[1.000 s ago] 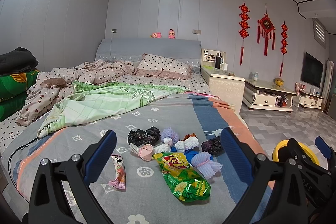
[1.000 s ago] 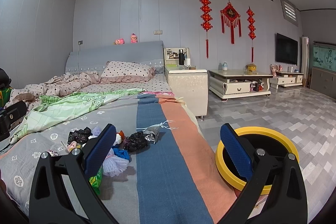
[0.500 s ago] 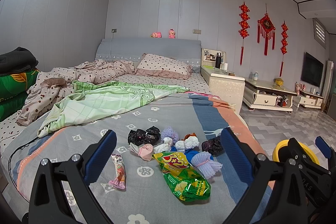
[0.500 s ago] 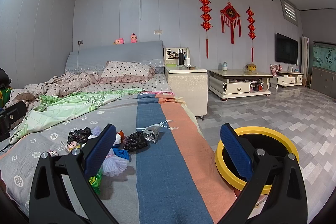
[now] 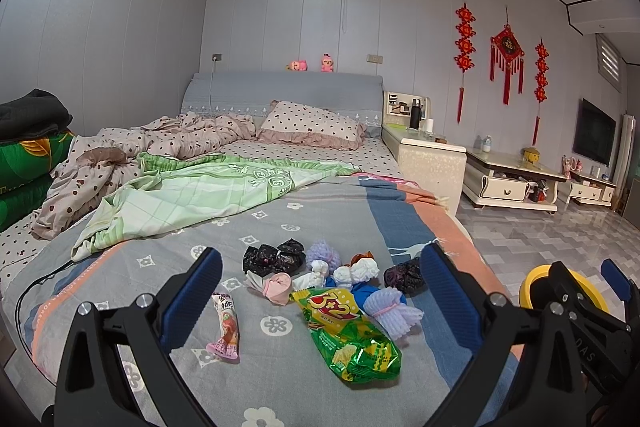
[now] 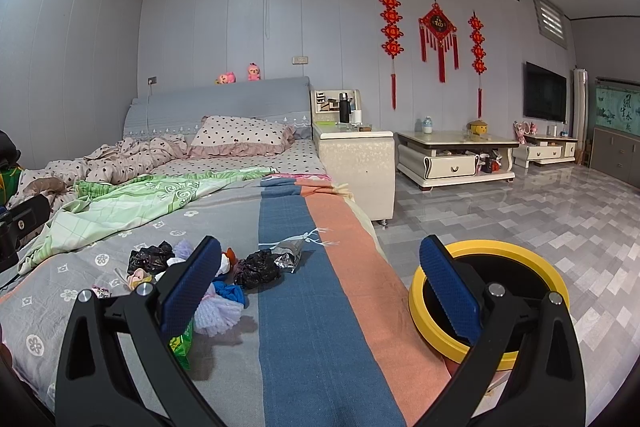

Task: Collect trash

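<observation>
A pile of trash lies on the bed's grey flowered cover: a green snack bag (image 5: 348, 335), a pink sausage wrapper (image 5: 226, 329), black crumpled bags (image 5: 274, 255), a dark bag (image 5: 404, 275), white foam netting (image 5: 390, 311), a pink scrap (image 5: 278, 287) and a silver wrapper (image 6: 288, 255). My left gripper (image 5: 320, 301) is open and empty, hovering just before the pile. My right gripper (image 6: 320, 299) is open and empty over the blue and orange stripes, right of the pile (image 6: 256, 269). A yellow-rimmed bin (image 6: 492, 291) stands on the floor beside the bed; it also shows in the left wrist view (image 5: 536, 281).
A green blanket (image 5: 200, 195) and dotted quilt (image 5: 160, 143) lie bunched further up the bed, with a pillow (image 5: 312, 125). A cream nightstand (image 6: 354, 163) and TV cabinet (image 6: 452, 157) stand to the right. The grey tiled floor (image 6: 540, 219) spreads beyond.
</observation>
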Demonstrator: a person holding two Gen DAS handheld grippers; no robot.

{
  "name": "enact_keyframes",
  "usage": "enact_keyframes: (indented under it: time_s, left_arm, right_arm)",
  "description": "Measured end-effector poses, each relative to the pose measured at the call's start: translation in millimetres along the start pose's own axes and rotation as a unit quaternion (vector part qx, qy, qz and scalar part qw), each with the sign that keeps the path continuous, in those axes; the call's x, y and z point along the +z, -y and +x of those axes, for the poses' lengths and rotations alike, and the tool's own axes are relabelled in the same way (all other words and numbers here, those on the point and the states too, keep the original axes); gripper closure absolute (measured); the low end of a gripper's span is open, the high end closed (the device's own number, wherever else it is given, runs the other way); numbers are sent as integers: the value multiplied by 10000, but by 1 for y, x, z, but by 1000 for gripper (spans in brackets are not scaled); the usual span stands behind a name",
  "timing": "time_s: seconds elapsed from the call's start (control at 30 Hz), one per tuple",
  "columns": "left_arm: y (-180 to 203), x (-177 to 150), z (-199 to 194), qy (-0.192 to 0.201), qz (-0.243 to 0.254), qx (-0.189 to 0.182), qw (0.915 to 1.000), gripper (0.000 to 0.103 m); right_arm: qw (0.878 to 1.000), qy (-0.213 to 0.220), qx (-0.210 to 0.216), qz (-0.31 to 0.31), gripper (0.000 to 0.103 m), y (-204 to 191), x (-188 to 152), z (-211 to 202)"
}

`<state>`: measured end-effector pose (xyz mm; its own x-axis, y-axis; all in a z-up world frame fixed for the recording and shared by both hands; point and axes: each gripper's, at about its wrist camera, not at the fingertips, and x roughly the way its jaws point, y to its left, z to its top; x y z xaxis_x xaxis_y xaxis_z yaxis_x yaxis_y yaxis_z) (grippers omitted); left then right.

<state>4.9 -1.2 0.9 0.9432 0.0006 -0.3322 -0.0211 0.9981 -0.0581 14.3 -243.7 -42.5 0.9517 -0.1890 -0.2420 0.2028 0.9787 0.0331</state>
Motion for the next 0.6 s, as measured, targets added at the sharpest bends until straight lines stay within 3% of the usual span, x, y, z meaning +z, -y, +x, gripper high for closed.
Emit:
enact_keyframes:
  time_s: [0.6]
  left_arm:
    - [2,-3,0,-10,0,-1,10000,7]
  right_arm:
    - [10000,-33,11,2,8,-1,-1,-1]
